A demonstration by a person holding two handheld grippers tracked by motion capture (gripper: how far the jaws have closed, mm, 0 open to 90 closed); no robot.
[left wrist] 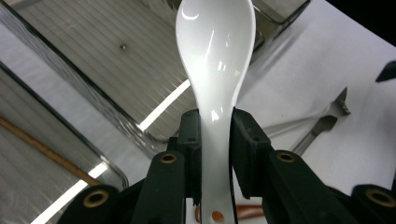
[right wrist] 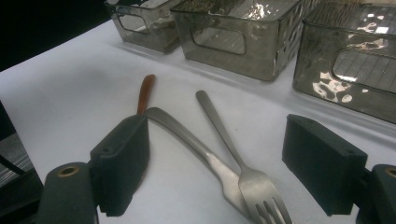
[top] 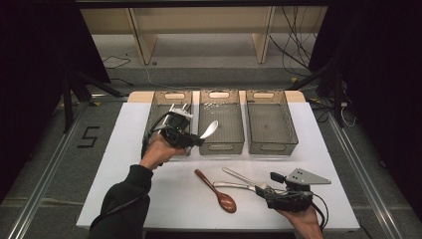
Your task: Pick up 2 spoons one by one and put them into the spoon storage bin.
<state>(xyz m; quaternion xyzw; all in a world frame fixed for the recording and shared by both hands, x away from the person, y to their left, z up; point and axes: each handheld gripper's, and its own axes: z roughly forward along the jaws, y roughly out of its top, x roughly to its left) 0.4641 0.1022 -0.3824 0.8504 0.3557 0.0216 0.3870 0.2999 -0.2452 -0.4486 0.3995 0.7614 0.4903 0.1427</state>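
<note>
Sorting of cutlery into 3 smoked-plastic bins appeared to be the work in hand, and the step at this moment was judged to be the carrying of a white spoon (top: 209,129) toward a bin. The left gripper (top: 197,140) was clenched on that spoon, its 2 black pads pressing the handle from either side, as the left gripper view showed plainly. The spoon was held aloft, bowl forward, over the near wall between the left bin (top: 155,110) and the middle bin (top: 221,147); which of the 2 was intended could not be told.

The next move, in my judgement, called for the spoon to be brought squarely over 1 bin, lowered inside its walls, and only then let go, since a release at the rim could tip it back onto the table (top: 124,164).

The spoon itself was glossy white, seemingly ceramic, with a deep rounded bowl (left wrist: 215,42) and a short, tapering handle. It looked smooth and likely slippery under the pads.

The right gripper (top: 268,191) rested low at the near right of the table with its jaws apart and nothing between the pads. Just ahead of it lay 2 metal forks (right wrist: 233,163), crossed and touching, and a brown wooden spoon (top: 217,191) lay just to their left.
</note>
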